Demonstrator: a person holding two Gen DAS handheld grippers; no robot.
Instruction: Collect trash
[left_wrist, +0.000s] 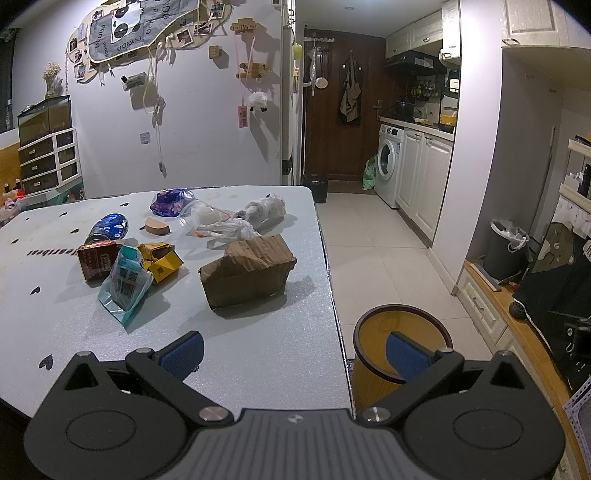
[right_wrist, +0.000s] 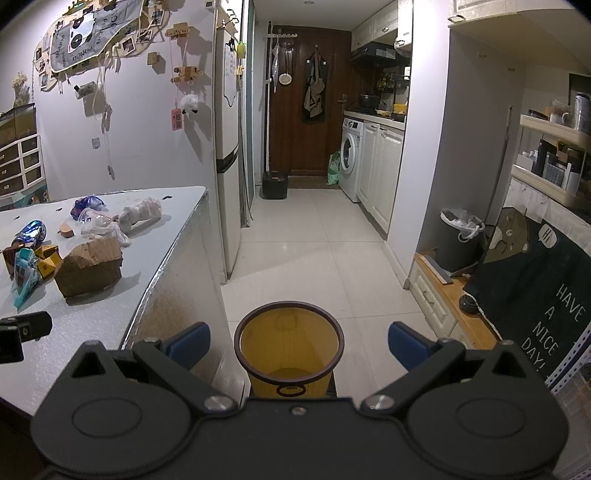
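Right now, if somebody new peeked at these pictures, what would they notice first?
Probably the pile of trash on the grey table: a crumpled brown cardboard box nearest the edge, with a blue packet and a yellow carton to its left. Next, the yellow bin on the floor beside the table, looking empty. Both the left gripper and the right gripper are open, holding nothing.

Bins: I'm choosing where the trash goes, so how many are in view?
2: a yellow bin on the floor beside the table, and a dark lined bin by the right wall.
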